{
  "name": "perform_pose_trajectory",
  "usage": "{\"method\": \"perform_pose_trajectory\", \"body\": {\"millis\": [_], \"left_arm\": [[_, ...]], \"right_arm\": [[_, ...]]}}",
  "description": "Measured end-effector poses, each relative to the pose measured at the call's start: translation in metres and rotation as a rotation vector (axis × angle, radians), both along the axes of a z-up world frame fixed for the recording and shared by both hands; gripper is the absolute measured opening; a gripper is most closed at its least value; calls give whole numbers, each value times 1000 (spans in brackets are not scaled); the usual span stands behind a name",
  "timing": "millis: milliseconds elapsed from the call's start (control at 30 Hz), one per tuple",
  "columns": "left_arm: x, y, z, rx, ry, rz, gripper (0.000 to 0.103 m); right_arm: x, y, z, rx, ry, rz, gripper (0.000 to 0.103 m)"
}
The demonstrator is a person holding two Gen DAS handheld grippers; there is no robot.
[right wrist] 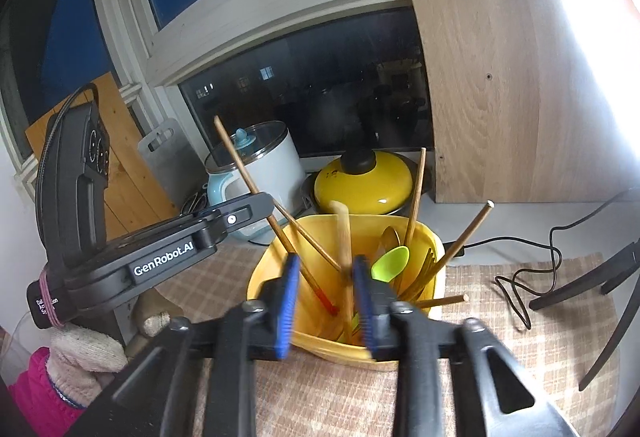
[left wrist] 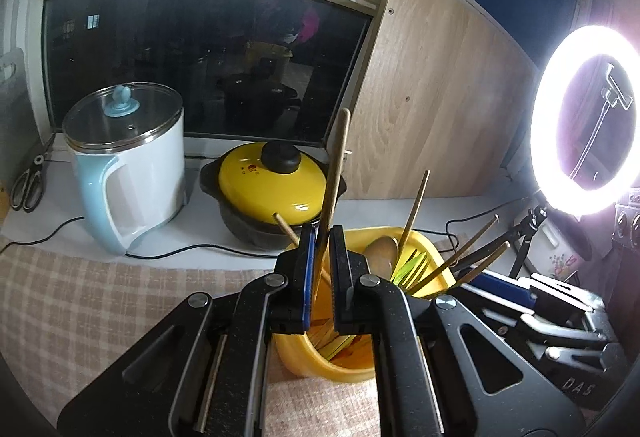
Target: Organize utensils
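The left gripper (left wrist: 320, 269) is clamped on a wooden chopstick (left wrist: 334, 173) standing over the yellow utensil holder (right wrist: 280, 265) on the checked cloth (left wrist: 100, 277); its side reads "GenRobot.AI", and a smaller label behind is cut off and unreadable. The right gripper (right wrist: 326, 301), blurred, has its blue pads apart around a pale wooden handle (right wrist: 344, 233) without pressing it. "DAS" shows on the right gripper's body, and the red mark on the yellow pot lid (left wrist: 268, 185) is too small to read.

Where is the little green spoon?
In the right wrist view, the green spoon sits inside the yellow holder, just right of the right gripper.
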State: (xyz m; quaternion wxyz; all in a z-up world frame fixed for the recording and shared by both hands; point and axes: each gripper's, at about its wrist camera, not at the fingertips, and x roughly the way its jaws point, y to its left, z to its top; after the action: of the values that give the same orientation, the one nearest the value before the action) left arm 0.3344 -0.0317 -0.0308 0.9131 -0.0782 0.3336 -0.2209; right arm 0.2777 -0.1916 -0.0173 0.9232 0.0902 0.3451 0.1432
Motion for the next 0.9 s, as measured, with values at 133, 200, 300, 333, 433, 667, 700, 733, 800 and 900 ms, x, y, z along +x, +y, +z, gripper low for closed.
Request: {"method": "perform_pose_trajectory", "body": {"millis": [133,200,300,333,433,667,700,733,800,900], "left_arm": [[-13,9,4,5,-14,26,29],[-20,13,6,8,-23,36,32],[-31,18,10,24,-33,44,32],[-35,19,11,29,-37,46,34],[-49,23,16,39,-48,58,49],[-92,23,31,88,-106,69,71],[-99,22,33,95,-112,69,74],[-105,21,35,99,-114,70,80],[-116,19,37,104,-119,72,83],[-132,16,40,120,-115,73,83]], "right_arm": [[-9,-2,3,-12,-9,-6,40],[-15,-4,4,-12,-17,-10,53],[-24,-6,8,-11,-26,-13,61],[-28,-6,9,-13,-27,-15,63],[-37,-9,13,-11,-33,-22,73],[-60,-15,23,-35,-43,-41,90],[-64,-16,24,-41,-41,-44,91],[-68,-17,26,-48,-39,-51,94],[-75,-20,28,-56,-39,-66,99],[-87,-23,32,-84,-46,-89,103]]}}
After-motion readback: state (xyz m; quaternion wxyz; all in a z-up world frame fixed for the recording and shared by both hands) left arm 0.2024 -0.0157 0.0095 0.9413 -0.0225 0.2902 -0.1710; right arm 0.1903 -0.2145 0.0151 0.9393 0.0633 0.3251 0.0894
